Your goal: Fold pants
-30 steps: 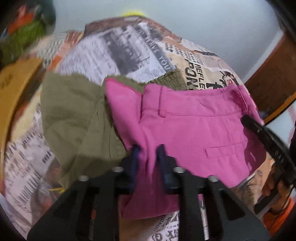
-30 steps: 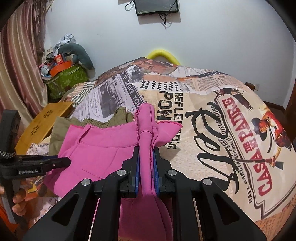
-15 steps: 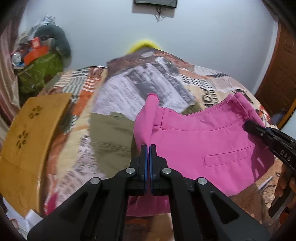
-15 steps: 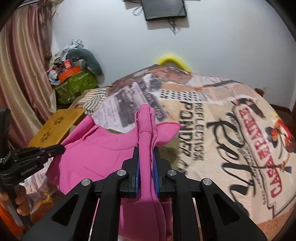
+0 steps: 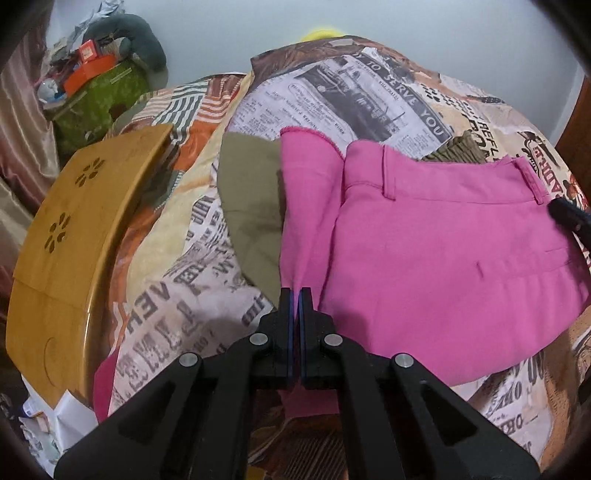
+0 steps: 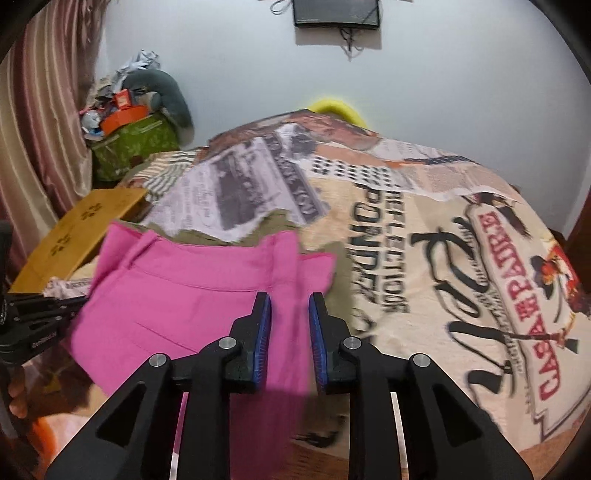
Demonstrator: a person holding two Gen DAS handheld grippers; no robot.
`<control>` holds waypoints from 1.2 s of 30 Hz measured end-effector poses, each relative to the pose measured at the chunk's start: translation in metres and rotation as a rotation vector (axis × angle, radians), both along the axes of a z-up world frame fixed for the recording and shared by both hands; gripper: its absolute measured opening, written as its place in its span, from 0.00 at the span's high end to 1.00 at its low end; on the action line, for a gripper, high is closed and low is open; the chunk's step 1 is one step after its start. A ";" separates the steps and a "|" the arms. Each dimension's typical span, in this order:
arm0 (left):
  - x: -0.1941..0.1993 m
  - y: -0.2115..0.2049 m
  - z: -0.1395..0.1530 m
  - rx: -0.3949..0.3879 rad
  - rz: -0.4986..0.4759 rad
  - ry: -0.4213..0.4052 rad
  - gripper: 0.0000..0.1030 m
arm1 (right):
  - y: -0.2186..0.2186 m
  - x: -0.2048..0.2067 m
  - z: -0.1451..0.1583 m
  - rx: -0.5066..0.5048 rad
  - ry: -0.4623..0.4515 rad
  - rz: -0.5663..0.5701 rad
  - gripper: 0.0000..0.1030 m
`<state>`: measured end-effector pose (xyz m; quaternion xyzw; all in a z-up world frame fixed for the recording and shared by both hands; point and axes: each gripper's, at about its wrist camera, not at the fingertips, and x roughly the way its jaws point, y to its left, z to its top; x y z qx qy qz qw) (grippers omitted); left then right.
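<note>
Pink pants (image 5: pixel 443 251) lie folded on the printed bedspread, waistband toward the far side. My left gripper (image 5: pixel 295 295) is shut on the left edge of the pink fabric, near the bed's front. In the right wrist view the pink pants (image 6: pixel 192 288) spread to the left, and my right gripper (image 6: pixel 290 306) is open with a strip of pink fabric lying between its jaws, not pinched. The right gripper's tip shows at the far right of the left wrist view (image 5: pixel 569 216).
An olive garment (image 5: pixel 251 199) lies under the pink pants. A yellow wooden lap table (image 5: pixel 74 236) sits at the bed's left. A green box with clutter (image 6: pixel 133 144) stands by the curtain. A screen (image 6: pixel 336 13) hangs on the wall.
My right gripper has opened and let go of the pink fabric. My left gripper closed on the pants' left edge a moment ago and has drawn it toward the front.
</note>
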<state>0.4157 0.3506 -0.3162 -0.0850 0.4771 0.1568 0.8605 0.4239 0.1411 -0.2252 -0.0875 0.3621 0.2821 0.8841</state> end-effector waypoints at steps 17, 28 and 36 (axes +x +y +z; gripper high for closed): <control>-0.076 -0.046 0.132 -0.026 -0.068 -0.184 0.94 | -0.054 -0.060 0.105 0.091 -0.073 0.029 0.58; -0.192 -0.124 0.275 0.061 -0.159 -0.463 0.93 | -0.090 -0.179 0.224 0.300 -0.256 0.140 0.56; -0.290 -0.180 0.336 0.174 -0.178 -0.666 0.87 | -0.124 -0.265 0.273 0.420 -0.373 0.183 0.56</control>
